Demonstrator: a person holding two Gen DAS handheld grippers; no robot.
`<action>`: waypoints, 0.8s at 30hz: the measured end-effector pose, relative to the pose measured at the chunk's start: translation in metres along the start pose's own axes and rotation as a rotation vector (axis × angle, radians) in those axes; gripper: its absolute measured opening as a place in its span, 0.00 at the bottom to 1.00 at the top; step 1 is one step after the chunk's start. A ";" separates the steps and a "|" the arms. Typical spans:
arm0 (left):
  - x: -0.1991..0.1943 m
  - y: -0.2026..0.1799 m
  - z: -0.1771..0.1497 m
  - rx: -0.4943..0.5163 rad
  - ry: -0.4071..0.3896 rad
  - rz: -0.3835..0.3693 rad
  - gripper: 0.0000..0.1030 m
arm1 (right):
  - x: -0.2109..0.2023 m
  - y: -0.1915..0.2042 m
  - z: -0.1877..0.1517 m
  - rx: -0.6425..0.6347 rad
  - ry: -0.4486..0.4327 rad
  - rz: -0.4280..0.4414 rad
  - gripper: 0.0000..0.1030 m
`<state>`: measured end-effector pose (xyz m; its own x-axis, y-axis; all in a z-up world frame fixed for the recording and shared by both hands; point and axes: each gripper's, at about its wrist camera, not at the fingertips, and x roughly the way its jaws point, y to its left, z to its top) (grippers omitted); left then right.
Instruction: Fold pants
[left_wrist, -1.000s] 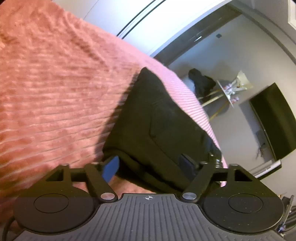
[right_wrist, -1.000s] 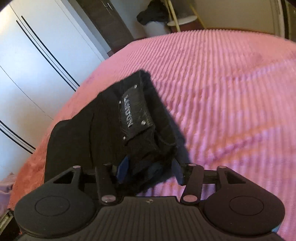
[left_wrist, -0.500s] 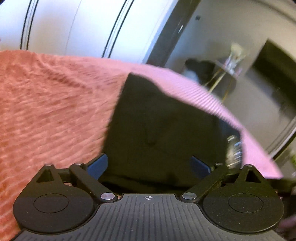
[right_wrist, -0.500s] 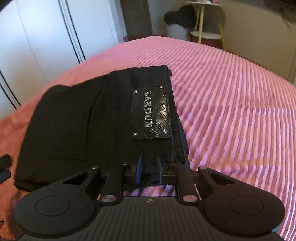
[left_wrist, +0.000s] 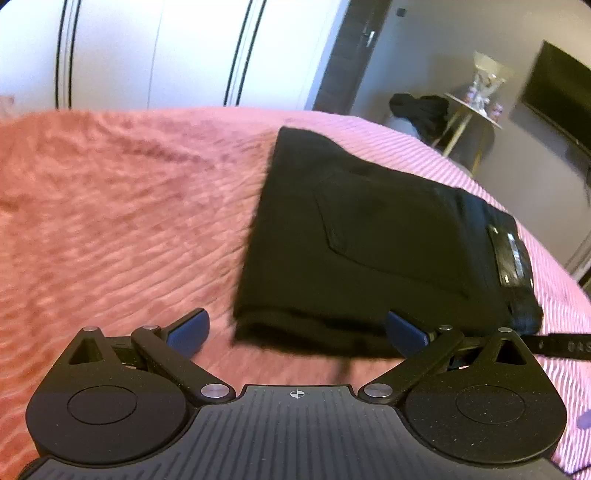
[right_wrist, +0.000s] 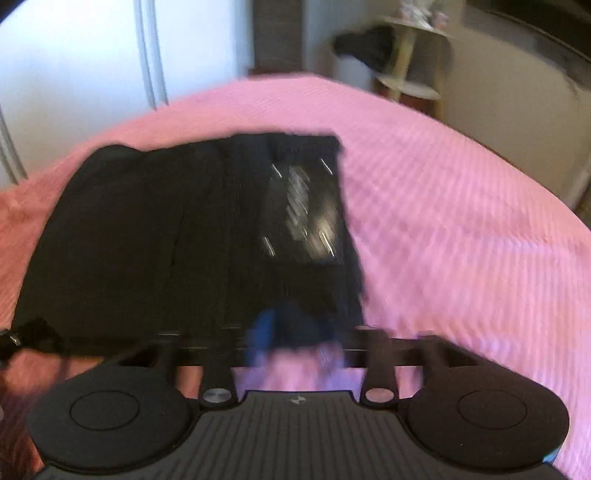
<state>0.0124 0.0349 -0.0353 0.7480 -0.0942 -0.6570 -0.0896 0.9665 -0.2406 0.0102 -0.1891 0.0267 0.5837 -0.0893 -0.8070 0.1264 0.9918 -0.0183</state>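
Note:
The black pants (left_wrist: 376, 236) lie folded into a compact rectangle on the pink ribbed bedspread (left_wrist: 122, 221), with a shiny brand patch (left_wrist: 511, 258) on the waistband at the right. My left gripper (left_wrist: 295, 330) is open and empty, just in front of the fold's near edge. In the right wrist view the pants (right_wrist: 155, 236) and patch (right_wrist: 306, 210) are motion-blurred. My right gripper (right_wrist: 291, 332) sits at the near right corner of the pants with its blue pads close together; whether it pinches cloth is too blurred to tell.
White wardrobe doors (left_wrist: 166, 51) stand behind the bed. A small side table (left_wrist: 476, 107) with dark clothing beside it and a wall TV (left_wrist: 561, 99) are at the far right. The bedspread (right_wrist: 461, 229) stretches to the right of the pants.
Both grippers have drawn back and levelled out. The left gripper stayed open. The right gripper's jaws narrowed from wide around the waistband to close together, and its view blurs with motion.

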 end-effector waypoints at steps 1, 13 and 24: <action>-0.007 -0.005 -0.003 0.025 0.006 0.009 1.00 | -0.009 0.000 -0.009 -0.004 -0.008 0.004 0.79; -0.081 -0.024 -0.026 0.112 -0.003 -0.057 1.00 | -0.099 0.003 -0.060 0.101 -0.070 -0.008 0.96; -0.142 -0.027 0.004 0.143 -0.091 -0.017 1.00 | -0.151 0.037 -0.054 -0.034 -0.216 0.018 0.96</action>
<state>-0.0887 0.0235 0.0671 0.8056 -0.0948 -0.5848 0.0131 0.9897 -0.1424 -0.1170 -0.1337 0.1158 0.7445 -0.0851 -0.6622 0.0895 0.9956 -0.0274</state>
